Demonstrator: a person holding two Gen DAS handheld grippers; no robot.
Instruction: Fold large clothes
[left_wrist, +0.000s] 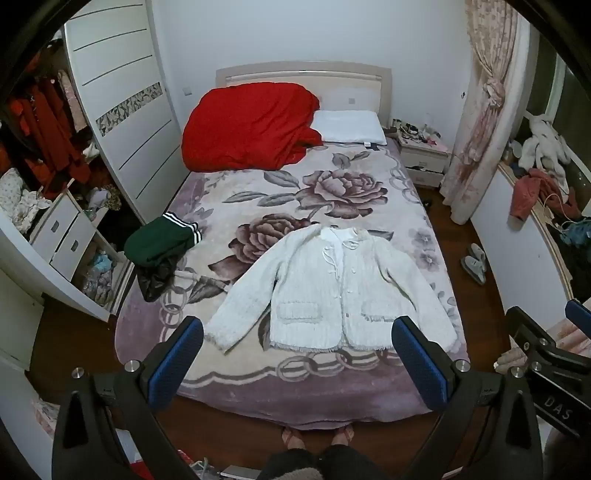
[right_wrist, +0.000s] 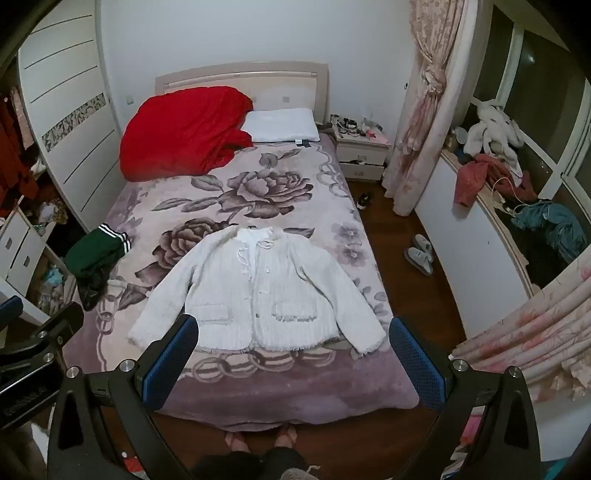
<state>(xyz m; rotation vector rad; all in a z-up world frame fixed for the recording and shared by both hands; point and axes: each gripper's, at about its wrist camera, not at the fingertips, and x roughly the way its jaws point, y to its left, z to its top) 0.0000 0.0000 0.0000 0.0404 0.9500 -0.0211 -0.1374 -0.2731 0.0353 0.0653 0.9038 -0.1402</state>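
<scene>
- Jacket (left_wrist: 325, 291): white, fuzzy, front up and buttoned, laid flat on the near half of the bed (left_wrist: 295, 398), collar toward the headboard, both sleeves angled out and down. No fold made yet, by the look of it.
- Left gripper (left_wrist: 295, 365): jaws wide, nothing between them, held above the foot of the bed, clear of the jacket.
- Right gripper (right_wrist: 291, 363): jaws wide, empty, likewise above the bed's near edge, beside the left one.
- Risk, thick pile: a shallow pinch at a cuff or hem may catch only loose fibres or fringe and slip off mid-fold.
- Risk, double layer: a pinch that takes only the top front panel would leave the back behind and skew the fold.
- Risk, plush blanket (left_wrist: 229, 376): jaws driven too low could nip the blanket with the jacket and drag both.
- Risk, green garment (left_wrist: 159, 243): it lies near the jacket's sleeve on the wardrobe side; a wide sleeve swing could snag it.
- Risk, near edge: the hem lies near the foot of the bed; a pull toward the person could slide it off.
</scene>
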